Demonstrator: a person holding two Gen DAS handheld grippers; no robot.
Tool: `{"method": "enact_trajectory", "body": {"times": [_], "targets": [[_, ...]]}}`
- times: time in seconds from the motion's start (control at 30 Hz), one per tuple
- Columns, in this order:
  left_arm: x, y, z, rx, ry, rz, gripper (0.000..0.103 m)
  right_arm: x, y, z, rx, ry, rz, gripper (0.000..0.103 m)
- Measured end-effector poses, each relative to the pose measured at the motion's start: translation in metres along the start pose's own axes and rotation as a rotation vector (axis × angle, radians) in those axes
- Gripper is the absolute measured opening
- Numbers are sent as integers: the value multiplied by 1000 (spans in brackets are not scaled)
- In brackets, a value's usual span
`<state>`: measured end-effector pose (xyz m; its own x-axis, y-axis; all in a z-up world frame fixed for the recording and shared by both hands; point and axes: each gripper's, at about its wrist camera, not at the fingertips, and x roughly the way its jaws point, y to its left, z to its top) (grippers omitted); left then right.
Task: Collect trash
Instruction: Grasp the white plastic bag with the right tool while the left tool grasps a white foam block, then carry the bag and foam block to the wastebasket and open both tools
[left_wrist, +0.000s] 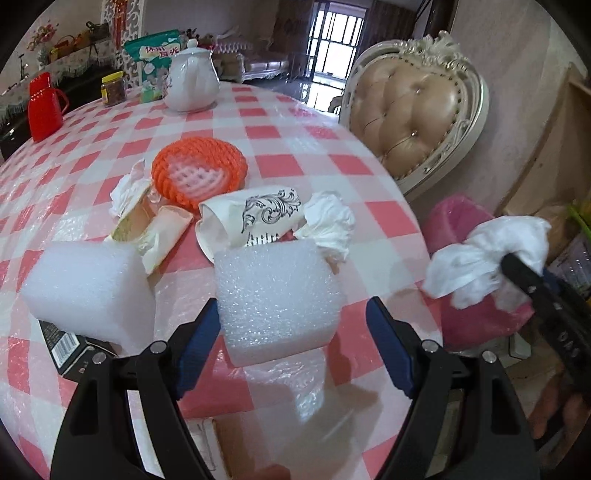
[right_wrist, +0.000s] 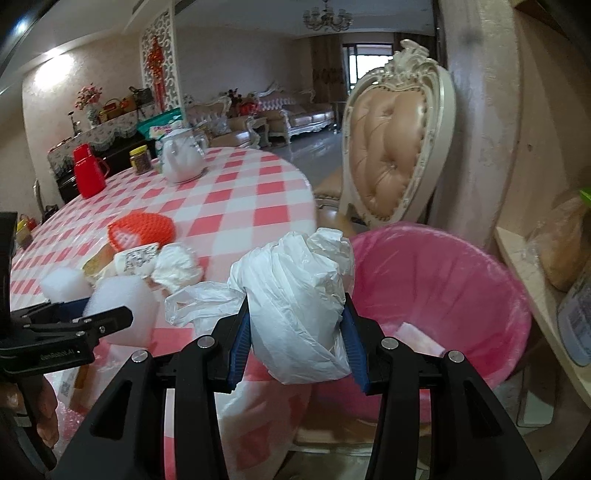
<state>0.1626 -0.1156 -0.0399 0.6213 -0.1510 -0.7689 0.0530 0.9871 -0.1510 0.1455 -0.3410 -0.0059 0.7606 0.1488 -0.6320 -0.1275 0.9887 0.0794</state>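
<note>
Right gripper: the right gripper (right_wrist: 295, 347) pinches a crumpled white plastic bag (right_wrist: 299, 295), both blue pads pressed into its sides; the soft bundle bulges above the pads, so the grip looks firm enough to carry it
Where that bag is: held at the table edge, beside the pink-lined bin (right_wrist: 461, 280) and not yet over its mouth; the bin stands on the floor just past the table, likely so trash can go straight off the edge into it
Left gripper: the left gripper (left_wrist: 293, 332) is spread wide around a white foam block (left_wrist: 277, 295); the left pad touches or nearly touches the block, the right pad stands clear, so nothing is gripped yet
Why spread: the block is broad and light, so the pads probably need this width to straddle it before closing
Other trash: a second foam block (left_wrist: 88, 288), crumpled tissue (left_wrist: 327, 225), a printed paper cup (left_wrist: 255, 218) lying on its side and a torn beige wrapper (left_wrist: 155, 229) cluster near the table edge, close to the bin side
Not trash, by the look: an orange woven coaster (left_wrist: 199, 173), a white teapot (left_wrist: 190, 79) and a red jug (left_wrist: 46, 107) sit farther back on the checked tablecloth (left_wrist: 295, 140)
Bin contents: a pale scrap lies at the bottom
Stage: judged early, most litter is uncollected
</note>
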Motion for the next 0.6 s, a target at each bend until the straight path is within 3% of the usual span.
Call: {"method": "enact_trajectory", "body": {"times": [0.07, 0.1, 0.4, 0.6], "targets": [[5, -2, 1, 4, 8, 17, 75, -1, -8, 1, 11, -4, -18, 44], [6, -2, 1, 5, 10, 26, 64, -1, -12, 1, 16, -7, -26, 44], [-9, -5, 5, 5, -27, 16, 63, -7, -53, 6, 74, -30, -111, 44], [-30, -27, 20, 20, -104, -80, 63, -11, -77, 5, 110, -37, -162, 44]]}}
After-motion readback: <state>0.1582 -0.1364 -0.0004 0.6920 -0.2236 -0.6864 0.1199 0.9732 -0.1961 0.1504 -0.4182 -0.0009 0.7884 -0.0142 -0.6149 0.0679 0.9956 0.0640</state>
